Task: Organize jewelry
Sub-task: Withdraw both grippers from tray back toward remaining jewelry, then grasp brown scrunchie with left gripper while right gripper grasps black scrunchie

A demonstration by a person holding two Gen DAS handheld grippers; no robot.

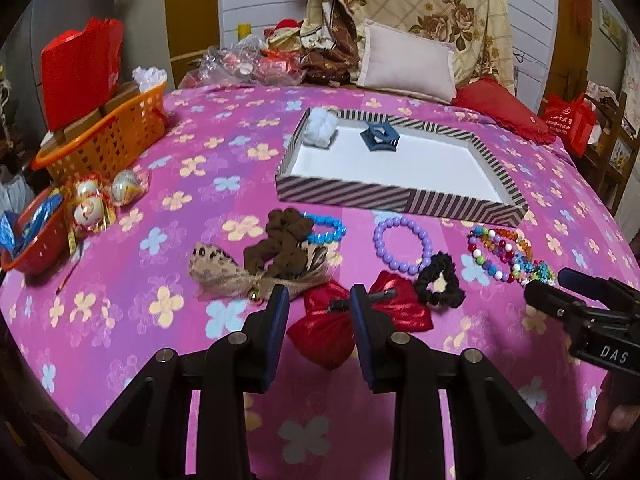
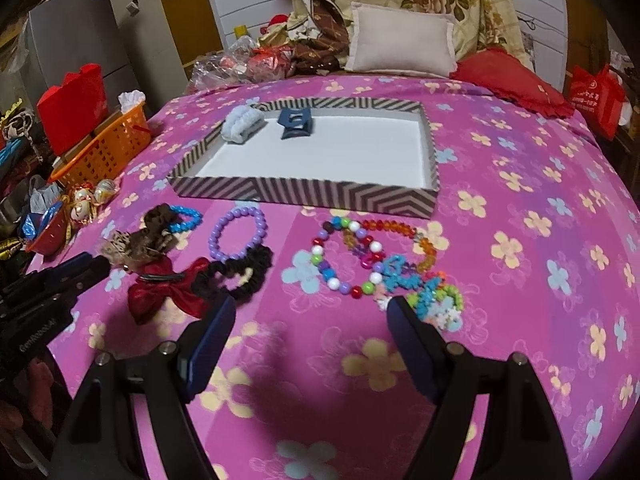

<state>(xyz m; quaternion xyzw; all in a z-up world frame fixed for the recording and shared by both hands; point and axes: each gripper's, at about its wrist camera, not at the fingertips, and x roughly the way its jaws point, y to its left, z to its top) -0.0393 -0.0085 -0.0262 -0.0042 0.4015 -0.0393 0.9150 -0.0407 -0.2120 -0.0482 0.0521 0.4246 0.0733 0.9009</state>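
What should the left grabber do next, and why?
Probably lower the left gripper a little and close on the red bow. Its fingers are open on either side of the bow's middle, and the striped tray beyond holds only a white scrunchie and a blue clip.

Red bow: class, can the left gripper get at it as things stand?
Probably yes. The left gripper is open, its fingers either side of the red bow's middle, nothing lying between; the black scrunchie lies beside.
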